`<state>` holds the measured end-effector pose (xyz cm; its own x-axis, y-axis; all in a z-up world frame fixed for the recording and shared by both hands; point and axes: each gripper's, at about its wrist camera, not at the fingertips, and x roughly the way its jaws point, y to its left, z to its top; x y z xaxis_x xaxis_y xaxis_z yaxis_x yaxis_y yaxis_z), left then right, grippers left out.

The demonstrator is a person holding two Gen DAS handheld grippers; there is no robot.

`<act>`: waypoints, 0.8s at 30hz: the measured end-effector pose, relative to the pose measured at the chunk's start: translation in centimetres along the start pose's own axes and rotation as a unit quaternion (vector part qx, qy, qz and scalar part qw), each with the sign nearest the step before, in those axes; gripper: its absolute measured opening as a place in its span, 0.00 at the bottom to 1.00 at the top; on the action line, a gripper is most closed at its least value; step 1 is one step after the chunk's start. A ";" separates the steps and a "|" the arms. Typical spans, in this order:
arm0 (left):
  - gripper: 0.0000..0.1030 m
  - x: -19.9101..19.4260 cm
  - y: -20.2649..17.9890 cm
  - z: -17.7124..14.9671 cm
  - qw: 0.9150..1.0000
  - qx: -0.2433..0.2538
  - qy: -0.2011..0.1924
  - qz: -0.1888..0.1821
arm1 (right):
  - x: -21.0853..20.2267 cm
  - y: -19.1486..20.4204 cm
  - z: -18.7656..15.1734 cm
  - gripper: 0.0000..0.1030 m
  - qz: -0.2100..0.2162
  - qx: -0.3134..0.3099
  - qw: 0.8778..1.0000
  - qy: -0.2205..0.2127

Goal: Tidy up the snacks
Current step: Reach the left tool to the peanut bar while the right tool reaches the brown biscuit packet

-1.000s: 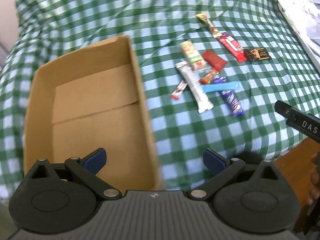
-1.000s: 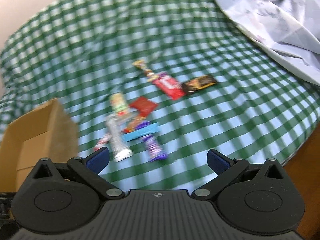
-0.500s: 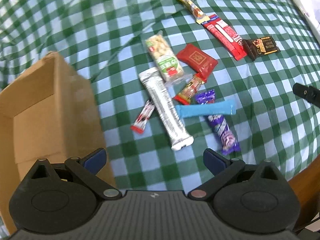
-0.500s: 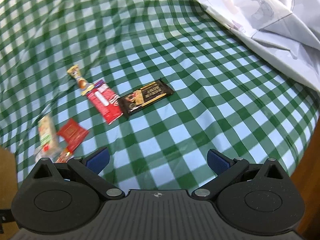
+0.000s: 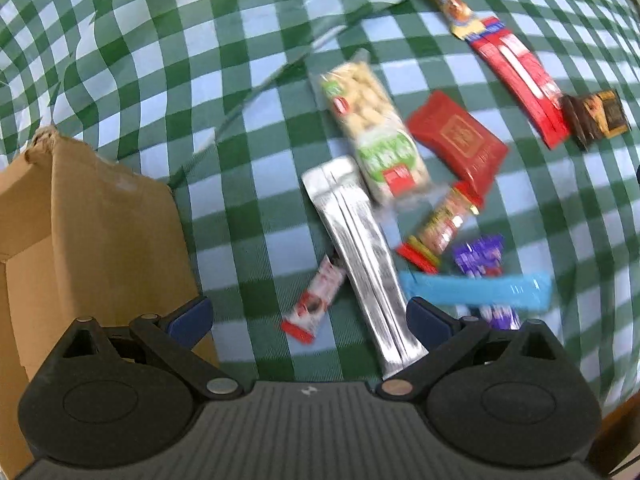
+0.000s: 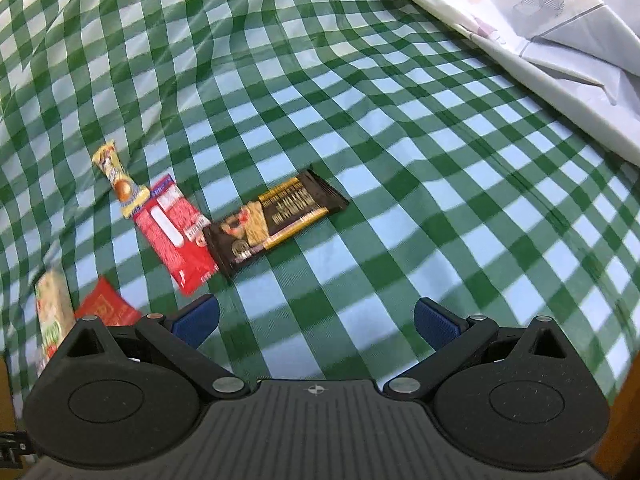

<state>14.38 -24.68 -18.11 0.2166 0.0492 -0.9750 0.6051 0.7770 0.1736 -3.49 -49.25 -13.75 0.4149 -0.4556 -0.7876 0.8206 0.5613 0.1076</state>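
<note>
A cardboard box (image 5: pixel 92 236) is seen at the left of the left wrist view on a green checked cloth (image 5: pixel 248 112); only its outer wall and a strip of inner wall show, so its contents cannot be told. The snacks lie loose on the cloth to the right of the box, none in it.

Only the left wrist view shows the box, a silver bar (image 5: pixel 360 252), a small red-and-white sweet (image 5: pixel 316 304), a blue stick (image 5: pixel 476 290) and a purple wrapper (image 5: pixel 480 258). Only the right wrist view shows a pale sheet (image 6: pixel 552 40) at upper right.

The silver bar's long axis runs away from the camera; the blue stick lies crosswise. The dark bar (image 6: pixel 276 220) is set diagonally, touching a red packet (image 6: pixel 176 236).

The left gripper (image 5: pixel 310 316) and right gripper (image 6: pixel 316 316) both have fingers spread apart, holding nothing.
</note>
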 end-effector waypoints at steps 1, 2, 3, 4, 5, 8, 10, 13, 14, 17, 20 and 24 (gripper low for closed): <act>1.00 0.3 0.3 0.5 1.000 -0.005 0.000 -0.004 | 0.5 0.2 0.3 1.00 0.010 0.003 1.000 -0.002; 1.00 0.5 0.6 0.8 1.000 -0.010 0.000 -0.008 | 0.9 0.4 0.4 1.00 0.014 0.005 1.000 -0.001; 1.00 0.8 0.8 1.2 1.000 -0.016 0.001 -0.014 | 1.4 0.6 0.7 1.00 0.015 0.008 1.000 0.000; 1.00 1.0 0.9 1.4 1.000 -0.021 0.001 -0.015 | 1.8 0.7 0.9 1.00 0.014 0.010 1.000 0.000; 1.00 1.3 0.9 1.6 1.000 -0.024 0.001 -0.014 | 2.4 0.8 1.1 1.00 0.013 0.013 1.000 -0.001; 1.00 2.2 0.9 2.3 0.999 -0.032 0.004 -0.017 | 3.6 0.9 2.2 1.00 0.010 0.022 1.000 -0.006; 1.00 2.5 0.8 2.7 0.999 -0.033 0.002 -0.018 | 4.3 0.9 2.8 1.00 0.007 0.029 1.000 -0.009; 1.00 1.8 0.7 3.6 0.998 -0.037 -0.024 -0.034 | 4.9 0.9 3.5 1.00 0.000 0.029 0.999 -0.018; 1.00 1.6 0.6 4.1 0.998 -0.038 -0.031 -0.040 | 5.0 0.9 3.7 1.00 -0.003 0.027 0.999 -0.023; 1.00 1.2 -0.1 5.7 0.997 -0.042 -0.046 -0.047 | 5.4 0.4 4.3 1.00 -0.004 0.026 0.999 -0.030; 1.00 1.6 -1.6 7.8 0.997 -0.027 -0.055 -0.038 | 6.4 -0.5 4.5 1.00 -0.009 0.052 0.998 -0.018; 1.00 3.2 -3.6 10.2 0.998 -0.005 -0.041 -0.046 | 8.1 0.1 5.1 1.00 -0.007 0.066 0.998 -0.021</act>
<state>20.72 -33.67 -20.41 0.2226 -0.0740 -0.9721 0.6183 0.7817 0.0821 2.03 -56.43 -17.03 0.4158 -0.4926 -0.7645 0.8705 0.4591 0.1775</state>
